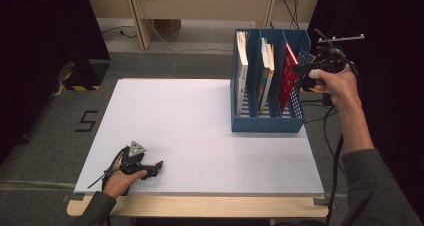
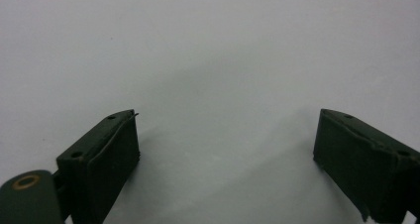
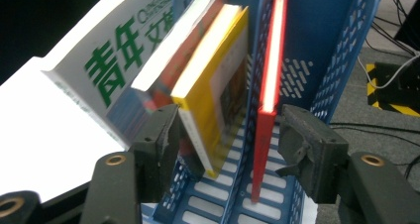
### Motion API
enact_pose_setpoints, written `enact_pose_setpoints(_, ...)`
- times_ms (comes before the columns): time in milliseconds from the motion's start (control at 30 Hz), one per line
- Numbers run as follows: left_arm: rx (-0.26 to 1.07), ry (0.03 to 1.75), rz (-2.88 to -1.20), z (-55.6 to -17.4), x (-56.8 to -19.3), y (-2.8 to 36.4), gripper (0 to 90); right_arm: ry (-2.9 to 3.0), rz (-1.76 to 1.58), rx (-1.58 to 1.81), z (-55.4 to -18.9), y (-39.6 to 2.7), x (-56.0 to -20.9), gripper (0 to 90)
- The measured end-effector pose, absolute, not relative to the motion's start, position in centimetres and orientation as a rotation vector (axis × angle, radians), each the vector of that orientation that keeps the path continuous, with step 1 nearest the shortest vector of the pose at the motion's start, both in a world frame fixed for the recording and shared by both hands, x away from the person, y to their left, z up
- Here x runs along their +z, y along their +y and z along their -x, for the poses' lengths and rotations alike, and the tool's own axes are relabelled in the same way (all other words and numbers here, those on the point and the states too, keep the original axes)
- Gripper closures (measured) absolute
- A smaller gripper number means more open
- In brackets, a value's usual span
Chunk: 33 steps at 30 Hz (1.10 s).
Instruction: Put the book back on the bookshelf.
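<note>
A blue three-slot file rack (image 1: 267, 123) stands at the back right of the white table (image 1: 190, 116). It holds a white book (image 1: 242, 66) in the left slot, a yellow book (image 1: 267, 73) in the middle and a thin red book (image 1: 289, 71) in the right. My right gripper (image 1: 300, 66) hovers at the rack's upper right, open. In the right gripper view its jaws (image 3: 230, 144) straddle the red book (image 3: 270, 75) and the yellow book (image 3: 213, 85) without touching them. My left gripper (image 1: 159, 165) rests low at the table's front left, open and holding nothing (image 2: 225, 144).
The rack's perforated wall (image 3: 346, 45) stands just right of the red book. Cables (image 1: 325, 121) trail on the floor beyond the table's right edge. A black-and-yellow striped block (image 1: 75, 83) and a "5" mark (image 1: 86, 121) lie on the floor at left.
</note>
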State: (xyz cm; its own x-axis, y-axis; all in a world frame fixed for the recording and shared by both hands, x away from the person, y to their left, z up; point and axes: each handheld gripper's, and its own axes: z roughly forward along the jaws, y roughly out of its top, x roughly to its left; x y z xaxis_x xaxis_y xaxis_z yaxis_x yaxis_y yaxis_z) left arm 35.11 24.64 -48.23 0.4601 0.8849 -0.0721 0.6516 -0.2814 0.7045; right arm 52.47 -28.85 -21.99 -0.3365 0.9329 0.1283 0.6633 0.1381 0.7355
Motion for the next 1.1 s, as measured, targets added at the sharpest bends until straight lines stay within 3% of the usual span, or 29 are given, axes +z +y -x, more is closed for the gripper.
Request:
enact_pose_setpoints(367, 0.441, 1.275, -2.033, -35.1, -48.2, 24.6, 9.6, 2.083, -1.535, 1.056, -50.0, -28.8, -24.1, 37.4)
enact_pose_setpoints(1100, 0.442, 1.274, -2.035, -35.1, -48.2, 24.7, 9.6, 2.151, -1.472, 1.139, -44.9, -25.3, -28.3, 18.4)
